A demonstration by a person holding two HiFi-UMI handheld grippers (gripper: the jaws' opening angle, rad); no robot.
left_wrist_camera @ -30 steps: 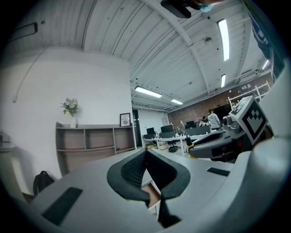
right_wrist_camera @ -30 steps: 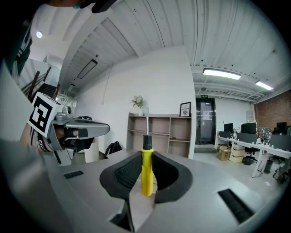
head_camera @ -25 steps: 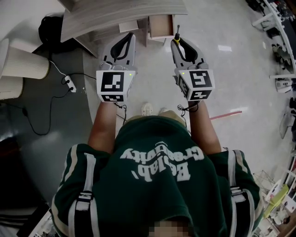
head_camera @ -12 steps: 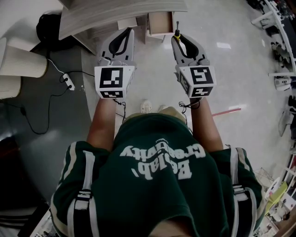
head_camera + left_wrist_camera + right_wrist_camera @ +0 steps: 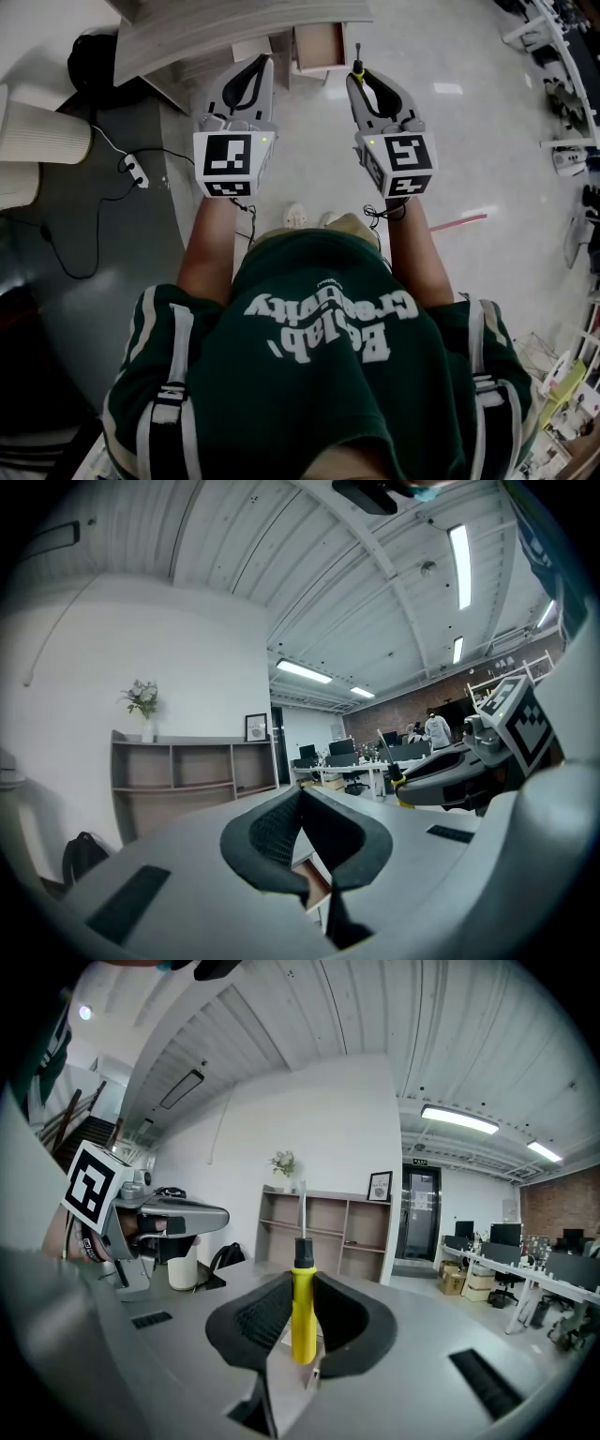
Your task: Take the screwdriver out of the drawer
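A screwdriver with a yellow handle [image 5: 357, 67] and a thin metal shaft stands upright in my right gripper [image 5: 359, 82], out over the floor and just right of the open drawer [image 5: 317, 67]. In the right gripper view the black pads [image 5: 253, 1321] press on both sides of the handle [image 5: 303, 1321], with the shaft rising above it. My left gripper [image 5: 255, 73] hovers level just left of the drawer, under the desk edge [image 5: 234, 28]. Its pads [image 5: 272, 832] meet at the tips with nothing between them.
A power strip [image 5: 131, 167] with a black cable lies on the grey floor at left, near a black bag [image 5: 94, 61] and white cylinders [image 5: 47, 131]. A red strip [image 5: 459, 223] lies on the floor at right. A shelf unit [image 5: 328, 1227] stands ahead by the wall.
The view has drifted slightly; both grippers keep their places and the screwdriver stays held in the right one.
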